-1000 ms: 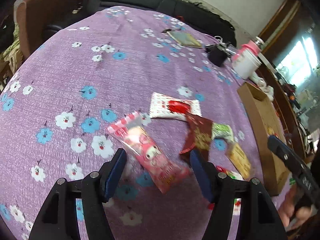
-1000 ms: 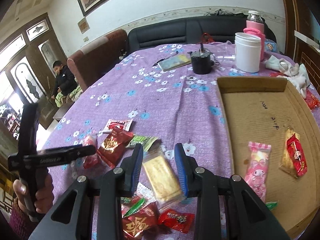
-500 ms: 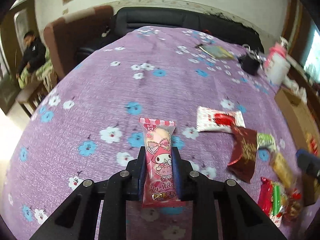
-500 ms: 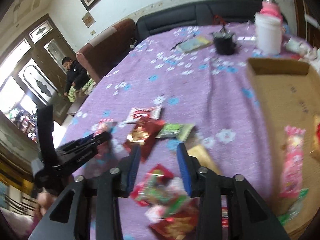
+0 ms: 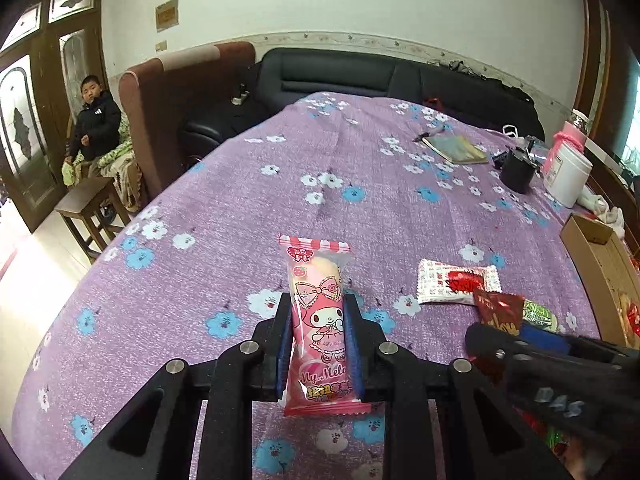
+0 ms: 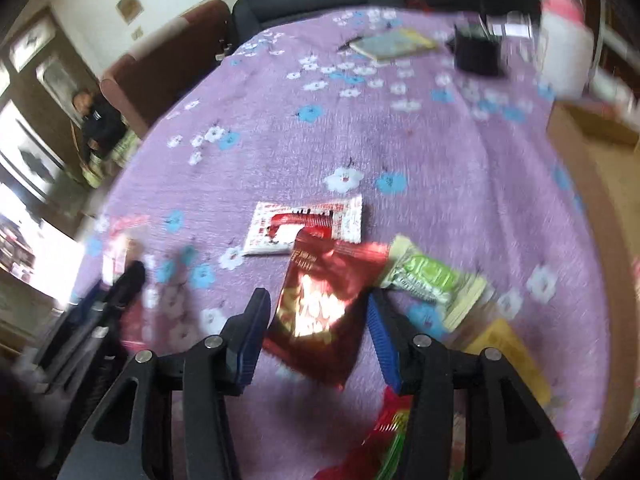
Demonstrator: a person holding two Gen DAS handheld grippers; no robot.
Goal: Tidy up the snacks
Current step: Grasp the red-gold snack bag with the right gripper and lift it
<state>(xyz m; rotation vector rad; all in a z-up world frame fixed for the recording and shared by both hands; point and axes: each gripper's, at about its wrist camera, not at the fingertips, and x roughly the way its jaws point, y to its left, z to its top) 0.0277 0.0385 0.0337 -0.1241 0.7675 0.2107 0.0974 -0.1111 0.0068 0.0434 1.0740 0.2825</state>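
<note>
Left wrist view, left claw (image 5: pixel 320 344) clamped on pink snack (image 5: pixel 319 320), right claw (image 6: pixel 316 332) apart w/ red packet (image 6: pixel 320 308) btwn fingers

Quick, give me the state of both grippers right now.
Left gripper: shut on the pink snack packet.
Right gripper: open, jaws either side of the dark red packet, not gripping.

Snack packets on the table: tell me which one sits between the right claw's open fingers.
The dark red foil packet, shiny with gold print. It overlaps the white-and-red packet beyond it; the green packet lies outside the right claw.
</note>
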